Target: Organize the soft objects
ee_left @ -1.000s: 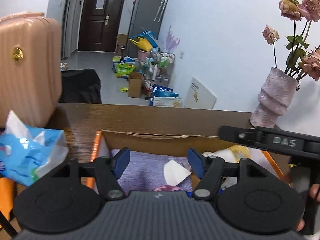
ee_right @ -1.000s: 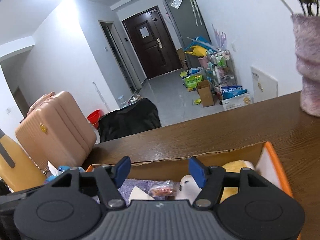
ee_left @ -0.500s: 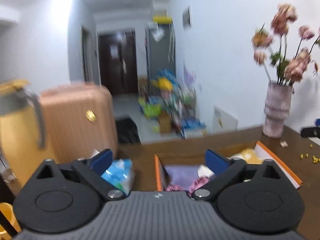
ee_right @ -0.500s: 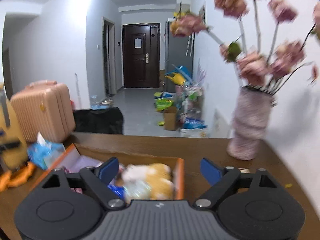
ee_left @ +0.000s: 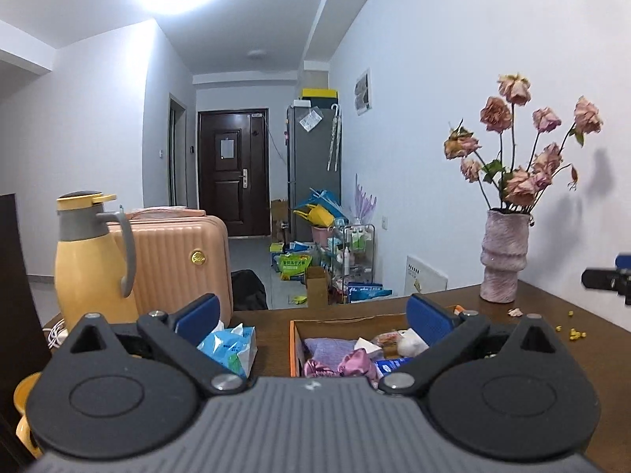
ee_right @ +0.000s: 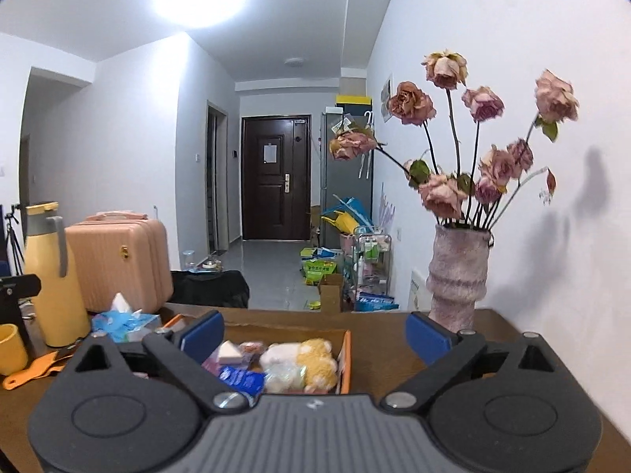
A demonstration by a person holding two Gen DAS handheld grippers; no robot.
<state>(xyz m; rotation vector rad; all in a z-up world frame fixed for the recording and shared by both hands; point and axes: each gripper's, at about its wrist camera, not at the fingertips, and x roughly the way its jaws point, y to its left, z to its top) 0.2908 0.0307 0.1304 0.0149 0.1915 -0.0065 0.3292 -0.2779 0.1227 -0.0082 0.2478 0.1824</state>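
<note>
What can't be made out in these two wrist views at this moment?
- Near end of the orange box: hidden in both views by the gripper bodies.
- Yellow plush toy: hidden in the left view; slightly blurred in the right.
- Blue packet print: too small to read.
- Tissue pack: partly behind the left gripper finger.
- Right gripper: open, nothing between the fingers.

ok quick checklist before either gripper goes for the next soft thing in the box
1. Left gripper jaws open, nothing held: ok.
2. Right gripper jaws open, nothing held: ok.
3. Orange box open on top, contents in sight: ok.
4. Plush toy lying on top, reachable: ok.
5. Vase stands apart from the box, on its right: ok.
6. What lies under the top layer: cannot tell.
</note>
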